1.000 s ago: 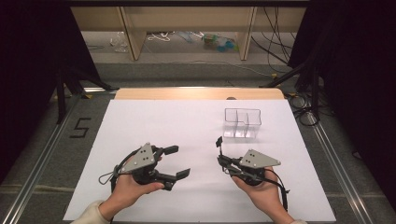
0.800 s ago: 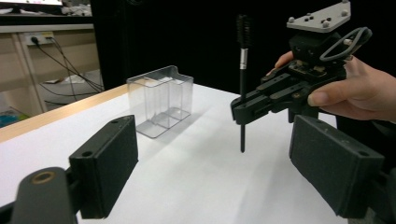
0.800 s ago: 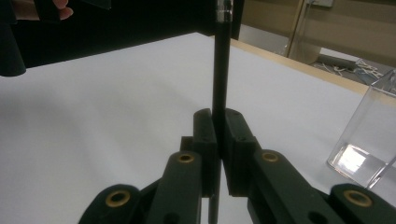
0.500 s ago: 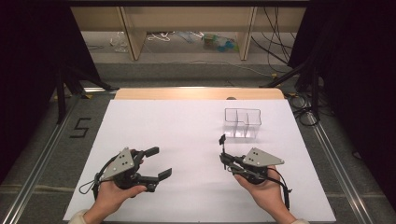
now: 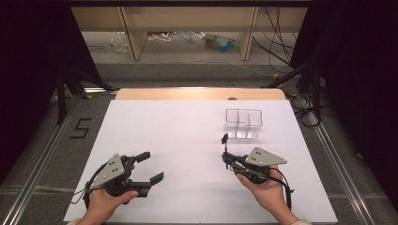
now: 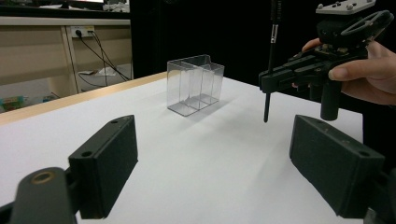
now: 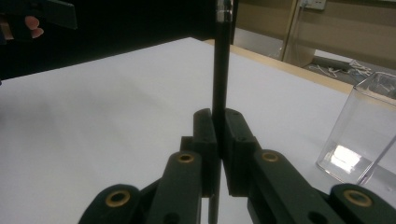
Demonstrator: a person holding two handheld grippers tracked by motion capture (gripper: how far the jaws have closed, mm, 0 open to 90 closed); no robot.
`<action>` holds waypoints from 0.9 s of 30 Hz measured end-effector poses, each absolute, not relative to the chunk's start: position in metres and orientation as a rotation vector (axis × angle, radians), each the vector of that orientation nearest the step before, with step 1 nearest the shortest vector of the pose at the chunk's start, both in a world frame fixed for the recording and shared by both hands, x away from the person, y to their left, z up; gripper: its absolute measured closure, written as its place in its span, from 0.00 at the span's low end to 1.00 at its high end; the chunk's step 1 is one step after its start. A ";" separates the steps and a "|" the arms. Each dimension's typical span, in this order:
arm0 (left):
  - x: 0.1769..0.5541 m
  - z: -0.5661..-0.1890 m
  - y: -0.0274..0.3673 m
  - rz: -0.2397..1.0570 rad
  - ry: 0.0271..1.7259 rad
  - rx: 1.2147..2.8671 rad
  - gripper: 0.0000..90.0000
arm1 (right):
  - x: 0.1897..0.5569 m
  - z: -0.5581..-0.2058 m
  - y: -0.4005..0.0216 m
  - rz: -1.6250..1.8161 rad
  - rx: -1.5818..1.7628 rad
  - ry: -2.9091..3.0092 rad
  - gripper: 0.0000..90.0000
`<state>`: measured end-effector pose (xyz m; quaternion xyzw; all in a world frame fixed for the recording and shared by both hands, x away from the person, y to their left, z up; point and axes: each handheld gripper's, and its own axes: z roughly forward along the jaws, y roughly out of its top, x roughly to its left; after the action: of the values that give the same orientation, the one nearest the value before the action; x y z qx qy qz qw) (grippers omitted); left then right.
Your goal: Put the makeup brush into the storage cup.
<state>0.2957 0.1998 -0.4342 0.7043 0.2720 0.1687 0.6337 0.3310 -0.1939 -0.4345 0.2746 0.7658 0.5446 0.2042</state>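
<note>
Since the earlier frames my left gripper [image 5: 150,169] has slid left and toward the near edge; right gripper [image 5: 226,158] hasn't budged. Only writing I can read: a dark "5" [image 5: 80,128] on the floor left of the table. Left hand [image 5: 104,204] grips from below near the front-left corner, jaws spread wide, nothing between them, pointing right across the sheet. Right hand [image 5: 265,192] is at front right, jaws pointing left, clenched on a thin black pen [image 5: 225,151] held upright; in the left gripper view the pen's [image 6: 269,70] tip hangs just above the surface, and in the right gripper view it [image 7: 219,70] stands pinched between the pads. Clear divided box [image 5: 243,124] sits just beyond the pen, apart from it, toward the far right. Tabletop is white [image 5: 178,136] with a wooden strip at the far edge; beyond it wooden shelving, loose cables on grey floor, dark curtains either side.
</note>
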 end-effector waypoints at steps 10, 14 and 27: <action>0.294 -0.435 0.202 0.397 0.616 1.613 0.17 | 0.333 -0.433 -0.195 1.539 0.788 2.134 0.95; 0.294 -0.435 0.202 0.402 0.609 1.625 0.17 | 0.333 -0.433 -0.196 1.533 0.797 2.132 0.95; 0.295 -0.435 0.202 0.397 0.617 1.618 0.17 | 0.338 -0.431 -0.198 1.526 0.804 2.120 0.95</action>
<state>0.2947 0.2022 -0.4355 0.7068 0.2695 0.1736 0.6307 0.3376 -0.1984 -0.4314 0.2882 0.7596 0.5466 0.2028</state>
